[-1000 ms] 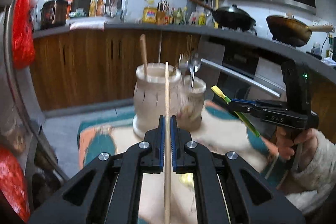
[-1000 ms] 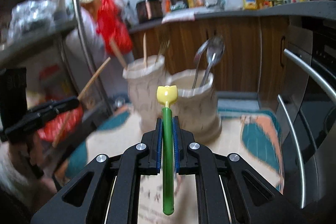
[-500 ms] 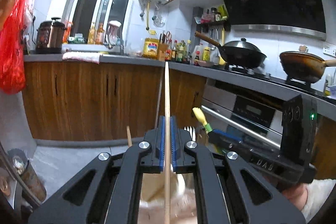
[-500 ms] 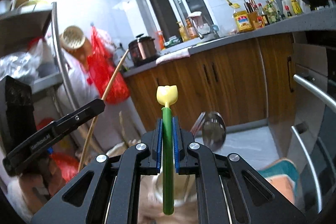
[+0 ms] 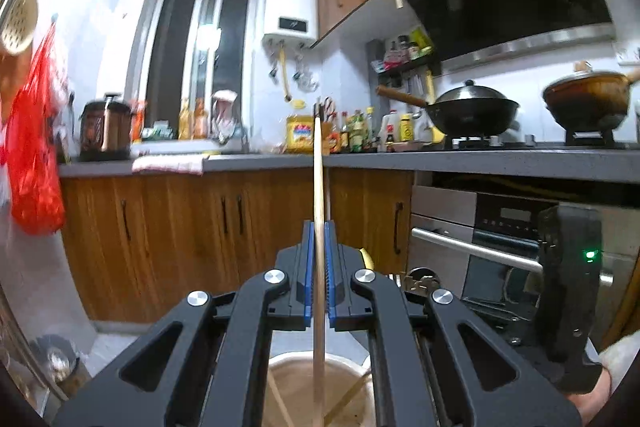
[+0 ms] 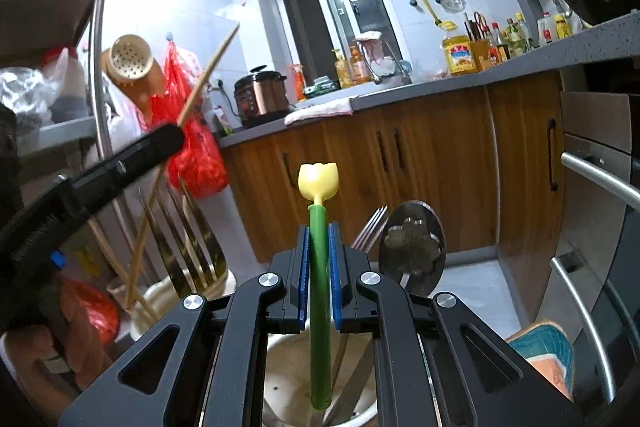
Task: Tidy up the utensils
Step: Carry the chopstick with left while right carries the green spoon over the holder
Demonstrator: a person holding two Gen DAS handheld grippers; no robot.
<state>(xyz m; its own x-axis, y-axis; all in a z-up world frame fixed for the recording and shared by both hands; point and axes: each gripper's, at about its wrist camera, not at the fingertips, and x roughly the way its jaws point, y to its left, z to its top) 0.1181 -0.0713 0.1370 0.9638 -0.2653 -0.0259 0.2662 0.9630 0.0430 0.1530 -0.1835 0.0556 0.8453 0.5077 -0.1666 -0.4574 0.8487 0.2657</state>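
Observation:
My left gripper (image 5: 319,233) is shut on a long wooden chopstick (image 5: 318,167) that stands upright. Its lower end hangs over the mouth of a cream utensil holder (image 5: 288,363) at the bottom of the left wrist view. My right gripper (image 6: 319,233) is shut on a green-handled utensil (image 6: 320,287) with a yellow tulip-shaped head. The handle's end hangs over a second cream holder (image 6: 280,367), which has a flower-cut spoon (image 6: 412,247) and a fork (image 6: 370,227) in it. In the right wrist view the left gripper (image 6: 172,137) is at the left, above the holder of chopsticks (image 6: 160,299).
Wooden cabinets (image 5: 180,239) and a grey counter (image 5: 480,163) with bottles, a wok (image 5: 472,111) and a pot run across the back. An oven with a steel handle (image 6: 600,179) is at the right. A red bag (image 5: 32,155) hangs at the left.
Both grippers have moved in over the two holders, which slid from mid-view to the bottom edge. The chopstick and the green utensil stay gripped the same way.

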